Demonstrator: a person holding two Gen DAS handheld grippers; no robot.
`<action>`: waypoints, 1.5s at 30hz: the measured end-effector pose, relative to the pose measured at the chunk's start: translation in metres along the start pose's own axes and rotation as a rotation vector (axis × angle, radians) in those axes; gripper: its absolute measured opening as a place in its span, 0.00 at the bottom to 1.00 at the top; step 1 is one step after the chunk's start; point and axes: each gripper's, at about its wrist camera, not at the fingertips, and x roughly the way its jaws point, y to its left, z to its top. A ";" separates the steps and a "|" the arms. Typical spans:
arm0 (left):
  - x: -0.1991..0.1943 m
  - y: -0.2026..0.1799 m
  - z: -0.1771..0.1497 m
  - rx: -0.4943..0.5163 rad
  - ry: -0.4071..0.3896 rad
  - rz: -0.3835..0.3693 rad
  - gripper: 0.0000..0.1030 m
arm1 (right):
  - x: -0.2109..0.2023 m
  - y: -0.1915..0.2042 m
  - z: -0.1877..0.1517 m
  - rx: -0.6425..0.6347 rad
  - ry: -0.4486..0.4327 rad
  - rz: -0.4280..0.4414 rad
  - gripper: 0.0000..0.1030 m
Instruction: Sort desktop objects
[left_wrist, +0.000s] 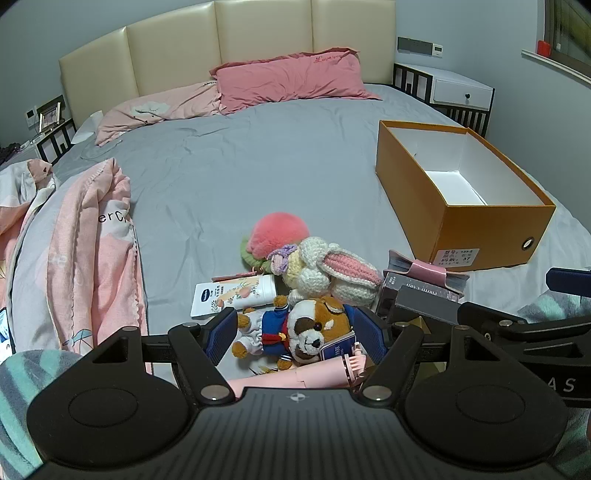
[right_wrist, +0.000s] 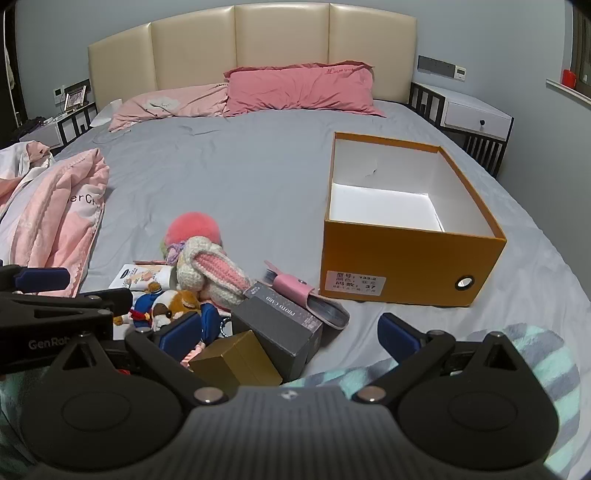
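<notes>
While our left tongs (left_wrist: 297, 332) spread around the dog toy (left_wrist: 303, 330), our right tongs (right_wrist: 291, 334) gape over a gold box (right_wrist: 236, 360).

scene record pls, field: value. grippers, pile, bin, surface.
surface: grey bed sheet
left gripper: open, blue pads either side of the dog plush, not closed on it
right gripper: open, holds nothing, above the gold box
pile: dog plush, crochet bunny, pink fluffy plush, lotion tube, grey card box, pink card holder, gold box
bin: orange shoebox, lid off, visible interior empty, right of pile
sorted so far: nothing in shoebox
</notes>
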 end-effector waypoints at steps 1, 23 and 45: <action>0.000 0.000 0.000 0.000 0.000 0.000 0.80 | 0.000 0.000 0.000 0.001 -0.001 0.000 0.98; 0.008 0.018 -0.008 -0.044 0.074 -0.053 0.69 | 0.012 0.004 -0.001 -0.033 0.061 0.057 0.86; 0.076 -0.022 0.032 -0.125 0.260 -0.320 0.45 | 0.078 -0.037 0.025 -0.239 0.212 0.110 0.42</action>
